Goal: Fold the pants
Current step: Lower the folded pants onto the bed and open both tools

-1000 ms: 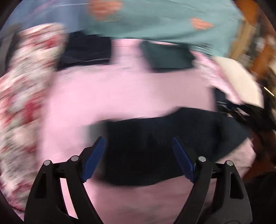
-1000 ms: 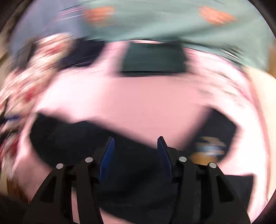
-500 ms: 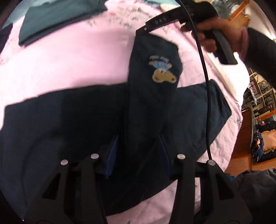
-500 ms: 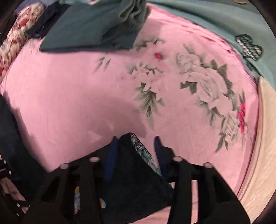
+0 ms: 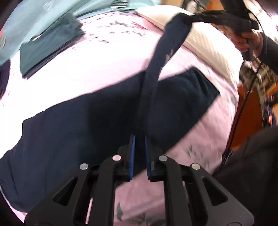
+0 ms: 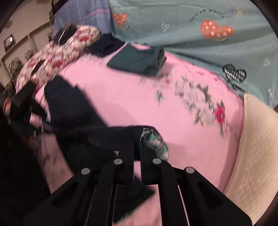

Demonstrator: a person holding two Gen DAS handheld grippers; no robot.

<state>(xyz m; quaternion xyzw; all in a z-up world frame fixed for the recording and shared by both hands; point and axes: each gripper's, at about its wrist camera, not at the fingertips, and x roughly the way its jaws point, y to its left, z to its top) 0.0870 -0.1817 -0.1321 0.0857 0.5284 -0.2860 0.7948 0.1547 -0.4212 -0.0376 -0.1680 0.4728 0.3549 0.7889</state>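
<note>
Pants (image 5: pixel 97 121) stretched between left gripper (image 5: pixel 139 153), right gripper (image 6: pixel 137 149)

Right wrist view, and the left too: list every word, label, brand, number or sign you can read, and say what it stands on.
Curved dark lettering on the teal sheet: too small and bent to read with confidence.
Printed patch on the navy pants: blurred, no text readable.
Patterned inner fabric at the right tongs: a pattern, no words.
Left tongs: no marking visible.
</note>
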